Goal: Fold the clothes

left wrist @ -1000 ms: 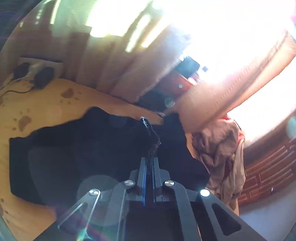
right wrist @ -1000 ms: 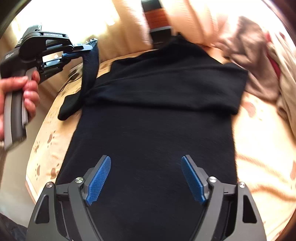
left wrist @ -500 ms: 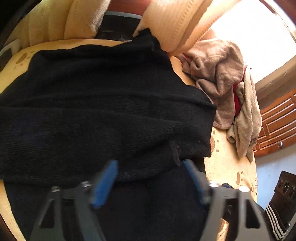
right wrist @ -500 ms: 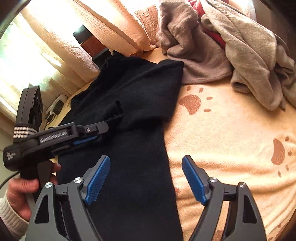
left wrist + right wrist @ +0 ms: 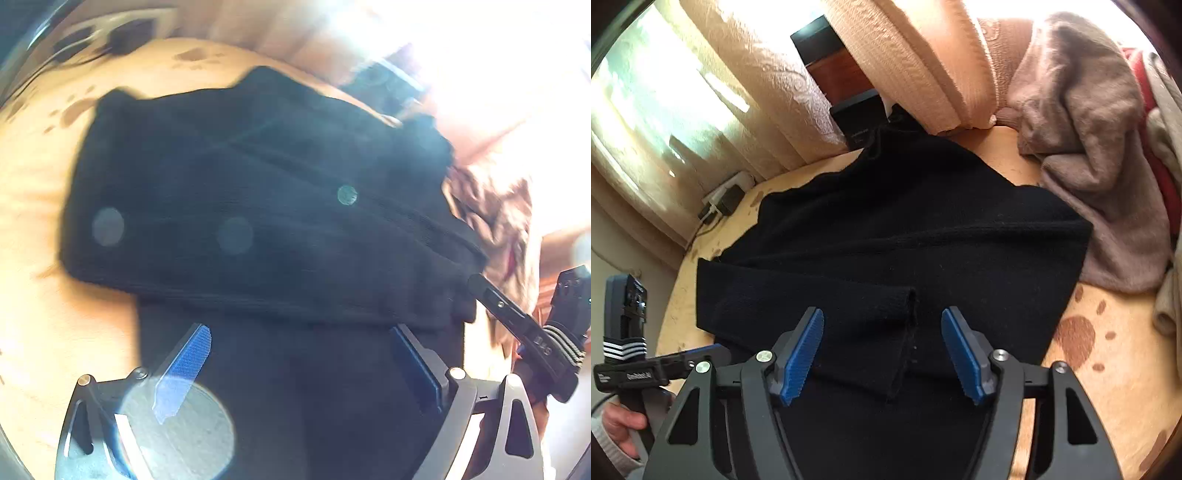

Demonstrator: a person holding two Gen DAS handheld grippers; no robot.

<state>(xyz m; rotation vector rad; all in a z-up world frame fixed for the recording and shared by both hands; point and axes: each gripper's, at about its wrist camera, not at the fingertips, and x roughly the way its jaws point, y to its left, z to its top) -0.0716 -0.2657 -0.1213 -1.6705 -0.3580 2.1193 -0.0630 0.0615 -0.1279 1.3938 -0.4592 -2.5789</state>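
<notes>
Black knit sweater (image 5: pixel 894 236), ribbed and matte, lies flat on paw-print fleece blanket (image 5: pixel 1108 369); long axis runs from the camera toward the curtain (image 5: pixel 746 74). One sleeve is folded across the body, cuff (image 5: pixel 905 332) between the right gripper (image 5: pixel 882 354) jaws, which were just narrowing, pads clear. Left gripper (image 5: pixel 301 365) gapes wide above the sweater, holding nothing. Beige fuzzy garments (image 5: pixel 1089 147) right of the sweater.

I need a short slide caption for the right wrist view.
Open right gripper above a black sweater with its sleeve folded across.

We see a matt black knit sweater (image 5: pixel 923 236), fuzzy taupe fleece garment (image 5: pixel 1089 147), ribbed blue pads (image 5: pixel 803 356), soft paw-print bedcover (image 5: pixel 1100 343).
</notes>
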